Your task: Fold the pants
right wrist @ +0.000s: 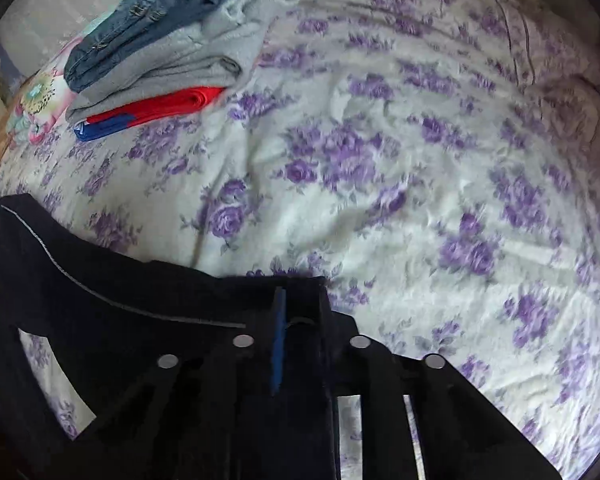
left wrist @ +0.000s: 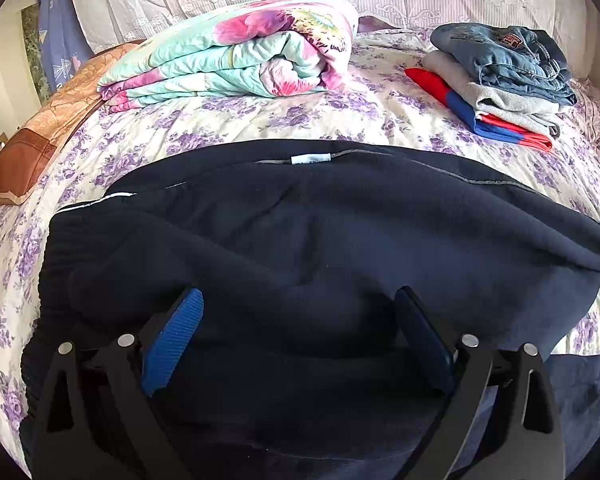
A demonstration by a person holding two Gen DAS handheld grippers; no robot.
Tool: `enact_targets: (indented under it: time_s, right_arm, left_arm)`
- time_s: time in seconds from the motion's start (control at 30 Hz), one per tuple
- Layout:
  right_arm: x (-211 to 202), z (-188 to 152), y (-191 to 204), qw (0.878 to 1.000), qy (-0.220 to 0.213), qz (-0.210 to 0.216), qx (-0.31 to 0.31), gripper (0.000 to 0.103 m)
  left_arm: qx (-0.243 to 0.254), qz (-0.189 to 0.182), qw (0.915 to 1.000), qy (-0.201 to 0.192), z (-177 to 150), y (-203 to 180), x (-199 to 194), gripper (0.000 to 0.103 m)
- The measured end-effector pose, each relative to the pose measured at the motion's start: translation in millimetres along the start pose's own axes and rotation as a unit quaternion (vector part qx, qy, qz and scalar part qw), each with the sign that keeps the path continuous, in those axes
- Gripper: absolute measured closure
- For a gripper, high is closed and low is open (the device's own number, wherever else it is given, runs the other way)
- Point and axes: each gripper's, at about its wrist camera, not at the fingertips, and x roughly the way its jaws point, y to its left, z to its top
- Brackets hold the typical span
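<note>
Left hand-held gripper [left wrist: 298, 328]: released, its blue pads [left wrist: 174, 336] spread wide over the navy pants [left wrist: 300, 240]; no cloth is pinched between them.
Right hand-held gripper [right wrist: 296, 340]: fingers drawn together and clenched on an edge of the navy pants, apparently near a hem or corner, with the cloth draped over and around the fingers.
Navy pants: spread across the near part of the bed [right wrist: 420, 160], bunched rather than flat, a white label [left wrist: 311, 158] showing at the far edge in the left wrist view; the part in the right grip hangs lifted, with bedsheet visible beneath it.
Step in hand: probably carrying one end over to make a fold.
Risk: only one side is held, so the free side may sag and the fold land skewed; thick fleece could slip from a shallow pinch; the bunched middle may trap creases.
Stack of folded clothes [left wrist: 500, 80]: jeans on grey on red-and-blue, farther back, well apart from the pants.
Floral quilt [left wrist: 236, 48]: folded, far left, by the headboard cover.
</note>
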Motion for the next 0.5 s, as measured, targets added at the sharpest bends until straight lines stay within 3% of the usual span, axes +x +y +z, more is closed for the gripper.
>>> enact_targets:
  time_s: [0.07, 0.1, 0.2, 0.27, 0.33, 0.4, 0.43, 0.47, 0.5]
  right_arm:
    - [-30, 11, -8, 0.996, -0.08, 0.011, 0.025, 0.093]
    - [-47, 21, -9, 0.992, -0.122, -0.003, 0.023, 0.093]
    - [-59, 55, 3, 0.985, -0.168, -0.025, 0.002, 0.093]
    - [-39, 80, 15, 0.984, -0.171, -0.051, -0.005, 0.093]
    - [1, 97, 15, 0.988, -0.13, -0.087, -0.003, 0.087]
    - [42, 92, 9, 0.987, -0.068, -0.142, -0.014, 0.068]
    - [51, 85, 10, 0.985, -0.061, -0.158, -0.014, 0.067]
    - [47, 78, 3, 0.986, -0.078, -0.149, -0.001, 0.065]
    - [37, 71, -7, 0.986, -0.101, -0.131, 0.027, 0.054]
  left_arm:
    - [0.002, 0.002, 1.0, -0.006, 2, -1, -3, 0.009]
    - [0.003, 0.003, 0.9999, -0.011, 4, -1, -5, 0.009]
    - [0.006, 0.009, 0.9997, -0.024, 14, -6, -3, 0.009]
    - [0.0, 0.02, 0.9997, -0.015, 20, -10, 6, 0.009]
    - [0.007, 0.033, 0.9994, 0.001, 21, -16, 19, 0.008]
    - [0.014, 0.04, 0.9991, 0.01, 21, -18, 21, 0.008]
    - [0.013, 0.038, 0.9992, 0.007, 20, -17, 18, 0.008]
    - [0.01, 0.038, 0.9992, 0.002, 20, -14, 13, 0.008]
    - [0.007, 0.04, 0.9992, -0.003, 19, -11, 7, 0.008]
